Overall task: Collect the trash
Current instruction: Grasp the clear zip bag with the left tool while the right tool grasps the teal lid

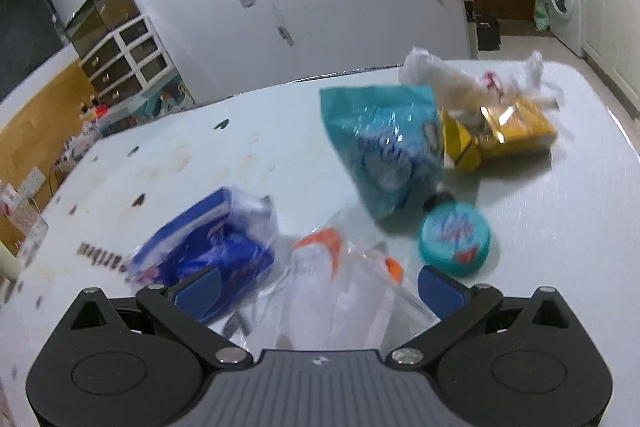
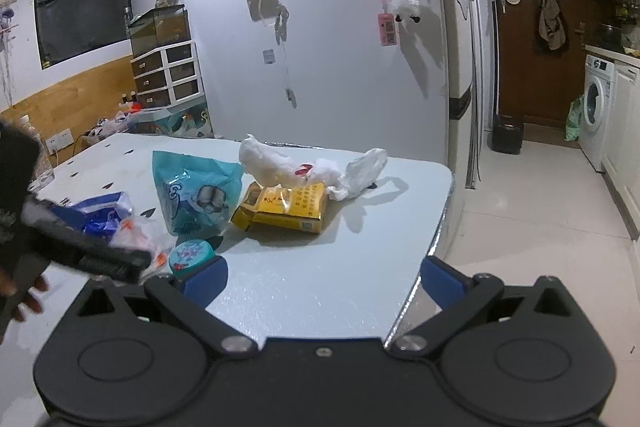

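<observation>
Left hand-held gripper [image 1: 318,287] wide, straddling clear wrapper [image 1: 340,291] on tabletop [image 1: 240,147]; wrapper's long axis runs along fingers. Right hand-held gripper [image 2: 322,277] wide, empty, farther back; yellow box [image 2: 284,209] ahead, apart.

1. Table [image 2: 360,267] is showing pale grey-white, scattered with small dark marks.
2. Teal pouch [image 2: 192,193], at the table's middle, is carrying white and blue print.
3. Yellow carton [image 2: 286,209], just right of the pouch, is bearing dark lettering.
4. White bag [image 2: 304,169], behind the carton, is showing a red spot.
5. Round lid [image 1: 454,241], in front of the pouch, is showing teal with red and blue scribble.
6. Blue wrapper [image 1: 204,247], left of the lid, is showing white stripes.
7. Clear packet [image 1: 340,287], between wrapper and lid, is showing orange patches.
8. Gripper fingertips [image 1: 200,293] are showing blue on black frames.
</observation>
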A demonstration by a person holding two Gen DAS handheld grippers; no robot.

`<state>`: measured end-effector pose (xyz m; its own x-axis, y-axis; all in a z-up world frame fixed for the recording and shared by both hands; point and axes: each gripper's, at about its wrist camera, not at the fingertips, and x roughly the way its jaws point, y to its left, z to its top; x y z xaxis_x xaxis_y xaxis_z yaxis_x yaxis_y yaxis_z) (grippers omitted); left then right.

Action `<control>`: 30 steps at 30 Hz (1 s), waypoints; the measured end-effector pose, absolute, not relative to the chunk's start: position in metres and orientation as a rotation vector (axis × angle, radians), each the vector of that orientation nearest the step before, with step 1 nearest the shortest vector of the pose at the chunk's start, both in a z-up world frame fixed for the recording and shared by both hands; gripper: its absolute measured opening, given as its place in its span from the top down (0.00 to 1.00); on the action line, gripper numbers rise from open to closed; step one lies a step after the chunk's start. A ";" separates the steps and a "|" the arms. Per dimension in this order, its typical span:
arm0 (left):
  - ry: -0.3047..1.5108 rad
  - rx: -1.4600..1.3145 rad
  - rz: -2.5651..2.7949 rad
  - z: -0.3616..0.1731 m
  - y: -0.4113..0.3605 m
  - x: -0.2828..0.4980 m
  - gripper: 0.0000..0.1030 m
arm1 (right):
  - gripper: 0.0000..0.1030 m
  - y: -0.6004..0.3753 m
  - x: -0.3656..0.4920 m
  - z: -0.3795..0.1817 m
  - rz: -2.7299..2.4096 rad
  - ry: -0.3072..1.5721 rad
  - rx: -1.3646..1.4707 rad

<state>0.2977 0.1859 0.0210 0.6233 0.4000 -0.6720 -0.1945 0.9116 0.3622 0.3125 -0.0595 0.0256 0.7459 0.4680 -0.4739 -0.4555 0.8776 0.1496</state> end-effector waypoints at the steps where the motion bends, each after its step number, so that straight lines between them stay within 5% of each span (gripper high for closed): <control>1: 0.828 0.287 0.339 0.021 0.186 0.291 0.00 | 0.00 -0.058 0.314 0.025 0.508 0.524 0.022; 22: 0.680 0.574 0.116 0.036 0.175 0.188 0.02 | 0.00 0.035 0.324 0.013 0.733 0.489 -0.120; 30: 0.741 0.744 0.121 0.009 0.152 0.215 0.39 | 0.19 0.048 0.335 0.000 0.811 0.541 -0.154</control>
<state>0.2153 0.1523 0.0091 0.7434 0.3505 -0.5697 0.1515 0.7413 0.6538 0.3347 0.0479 0.0000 0.5621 0.6469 -0.5153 -0.7239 0.6861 0.0717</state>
